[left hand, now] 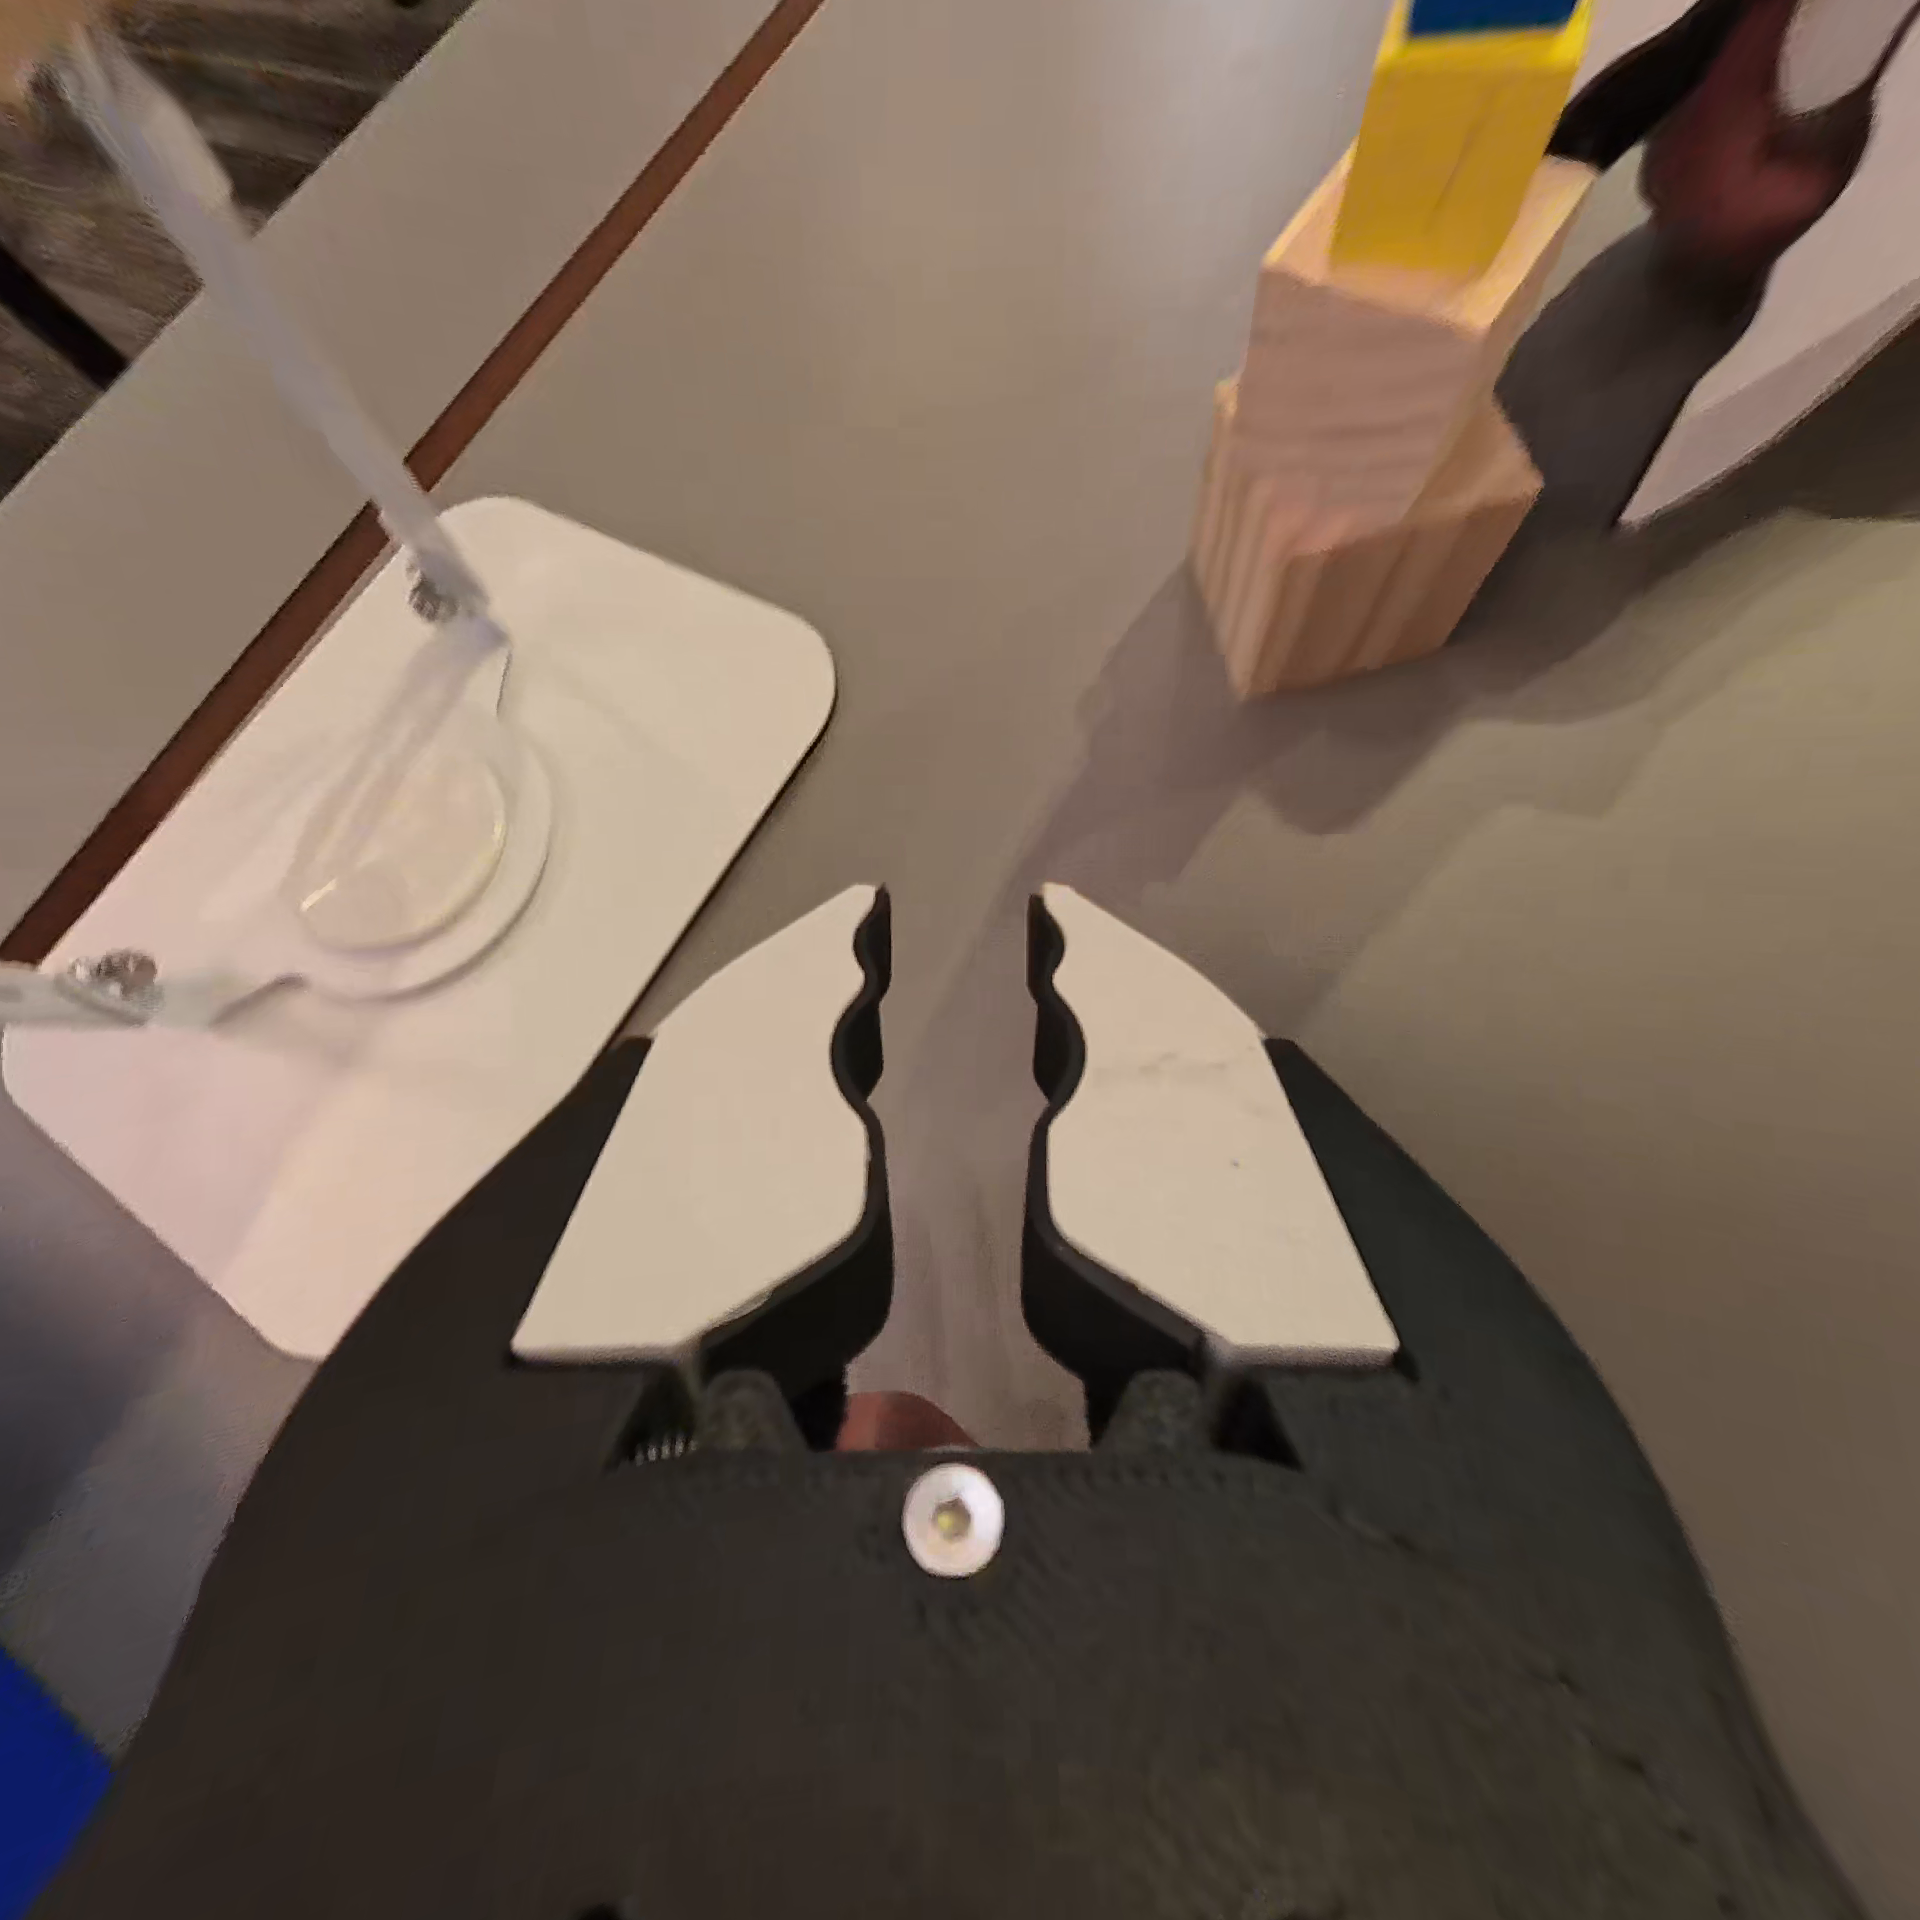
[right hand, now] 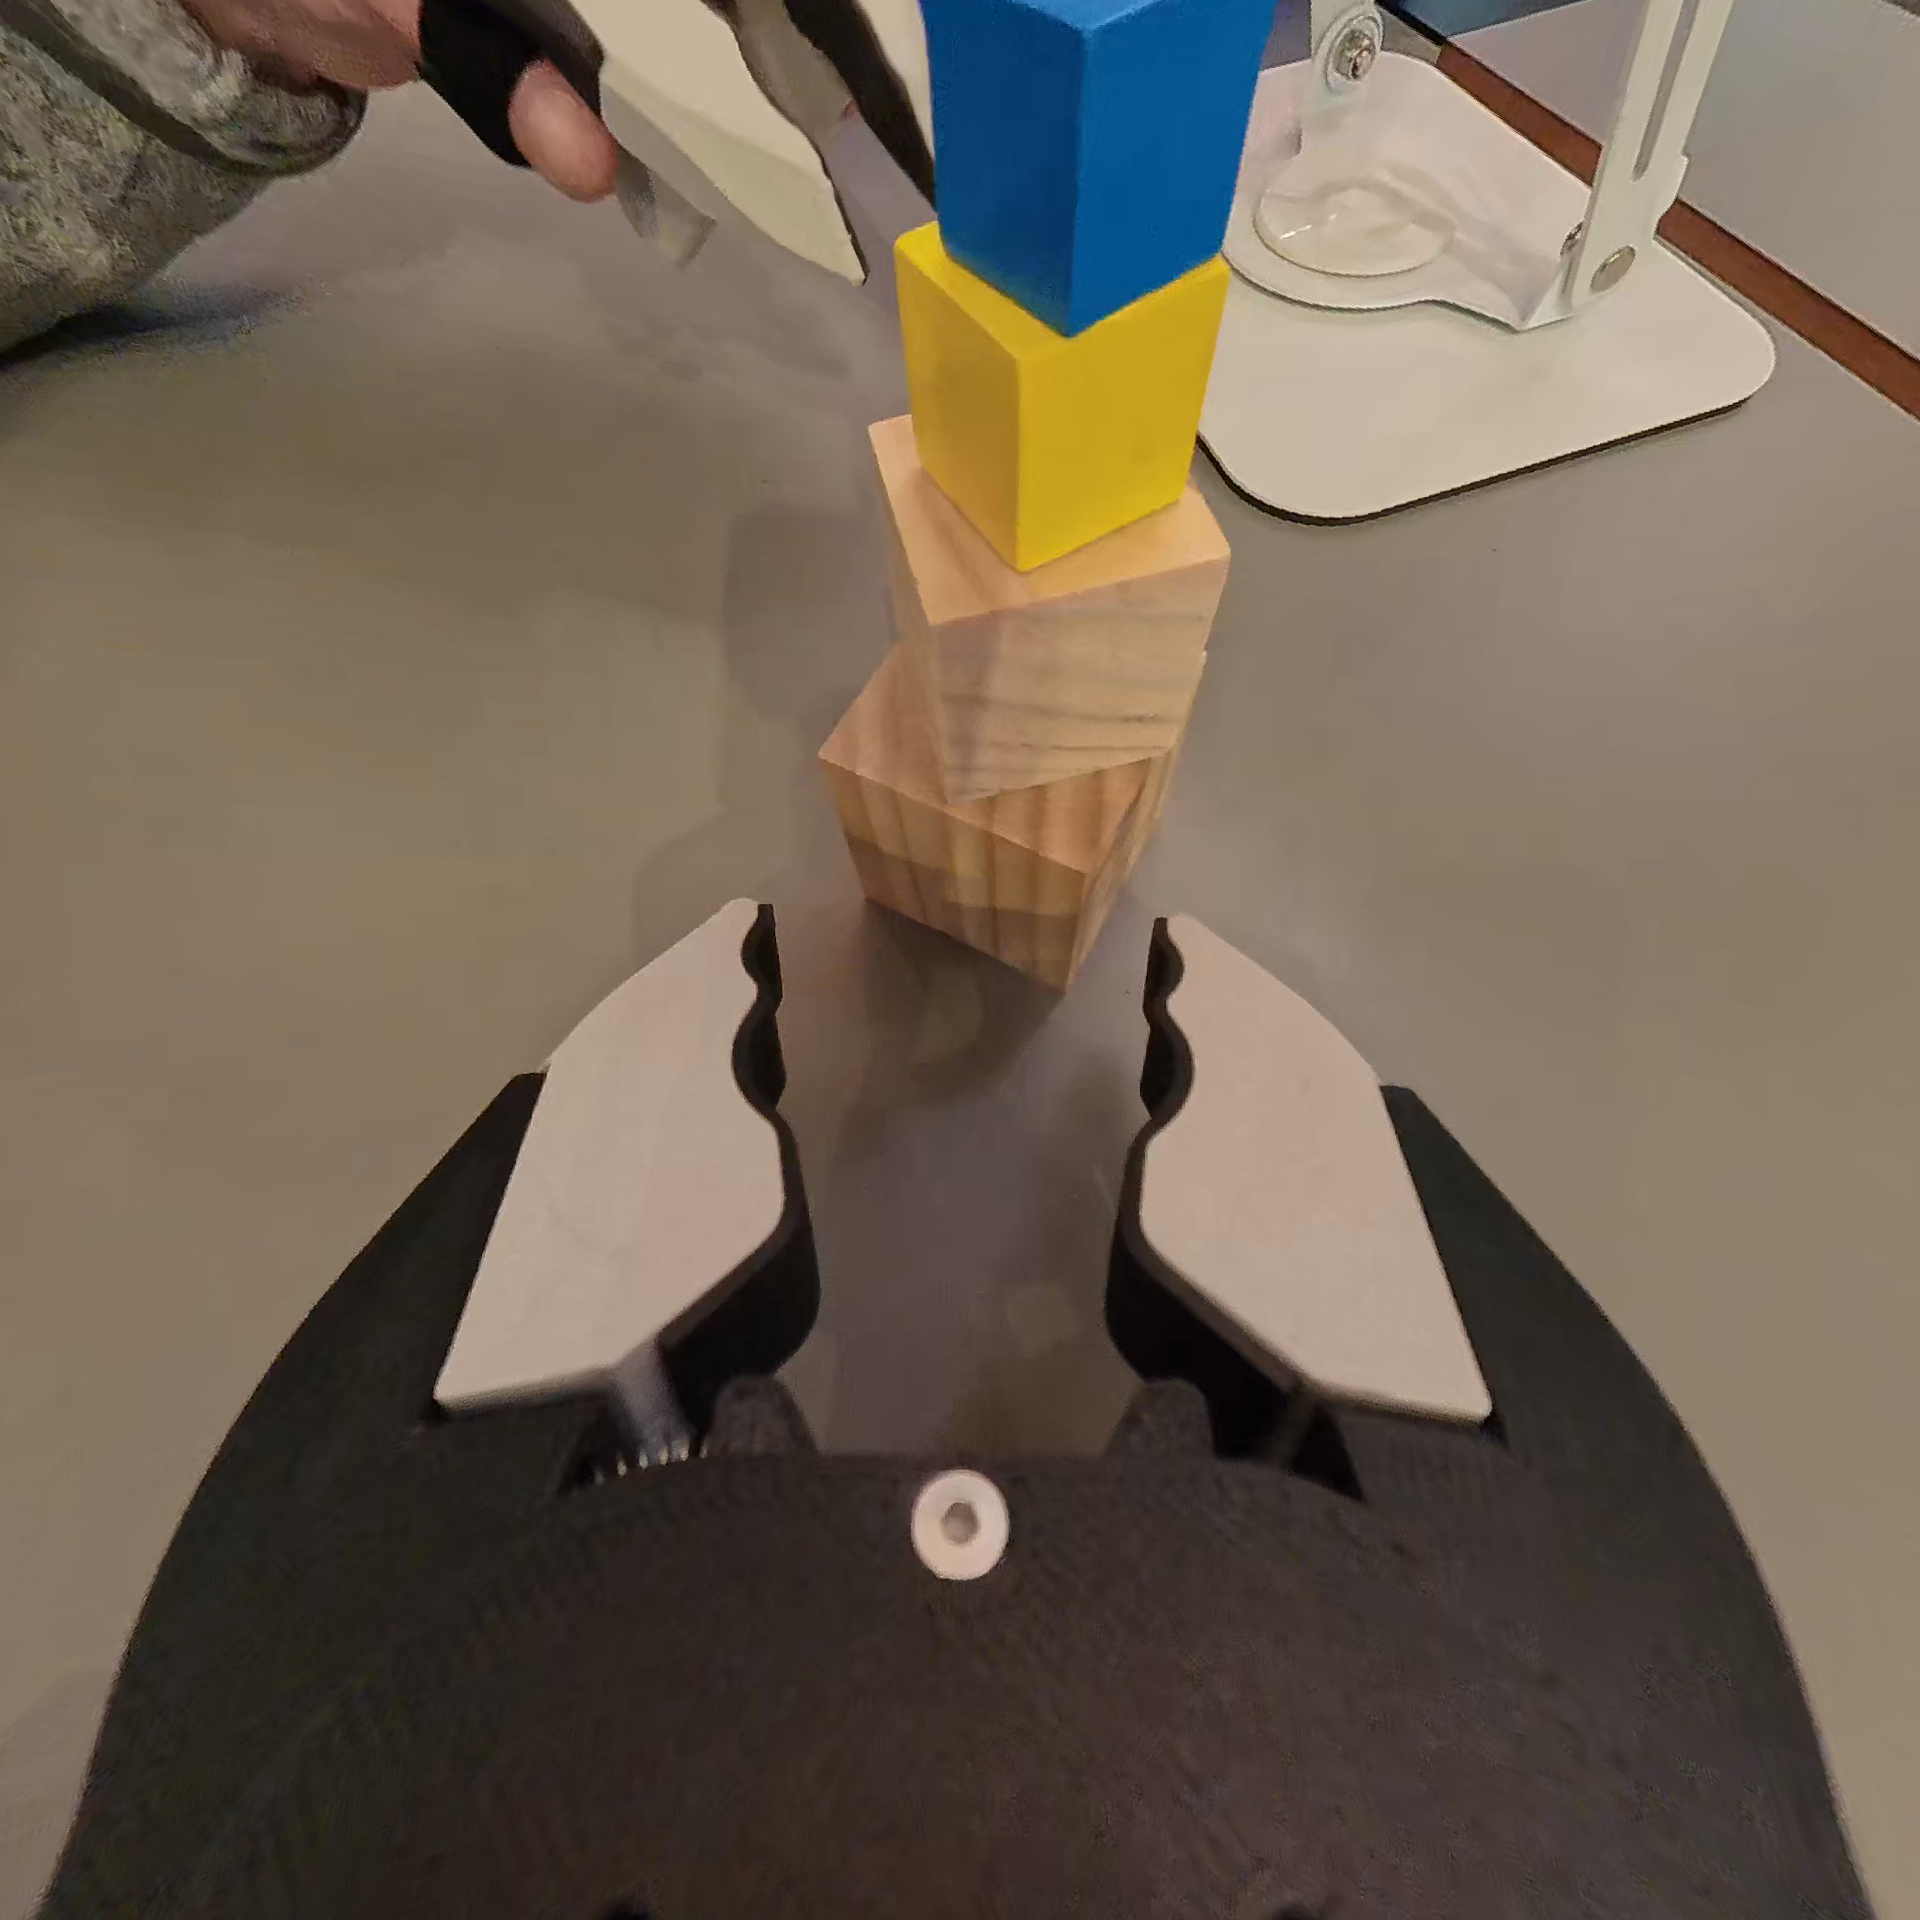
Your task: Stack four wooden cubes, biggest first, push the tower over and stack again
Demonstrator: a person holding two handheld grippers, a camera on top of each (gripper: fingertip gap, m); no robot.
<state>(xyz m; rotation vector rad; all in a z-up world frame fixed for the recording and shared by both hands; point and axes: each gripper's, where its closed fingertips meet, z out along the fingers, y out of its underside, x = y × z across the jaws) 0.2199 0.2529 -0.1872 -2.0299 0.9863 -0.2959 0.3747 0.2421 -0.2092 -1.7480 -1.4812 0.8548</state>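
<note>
A tower of four cubes stands on the grey table [right hand: 416, 727]. From the bottom up it has a large plain wooden cube [right hand: 987, 862], a smaller plain wooden cube [right hand: 1060, 665], a yellow cube [right hand: 1049, 416] and a blue cube [right hand: 1091, 145]. Each is twisted a little on the one below. My right gripper [right hand: 961, 920] is open and empty, low over the table, with its fingertips just short of the bottom cube. My left gripper [left hand: 958, 899] is empty with a narrow gap between its fingers. The tower [left hand: 1340, 582] is ahead of it to the right. It also shows beyond the tower in the right wrist view [right hand: 790, 135].
A white flat stand base [left hand: 582, 810] with a clear dome and white struts lies left of the left gripper; it also shows in the right wrist view [right hand: 1455, 416]. A brown strip [left hand: 582, 270] runs along the table behind it. A hand [right hand: 561, 114] holds the left gripper. Some 15 cm of space lies between my two pairs of fingers.
</note>
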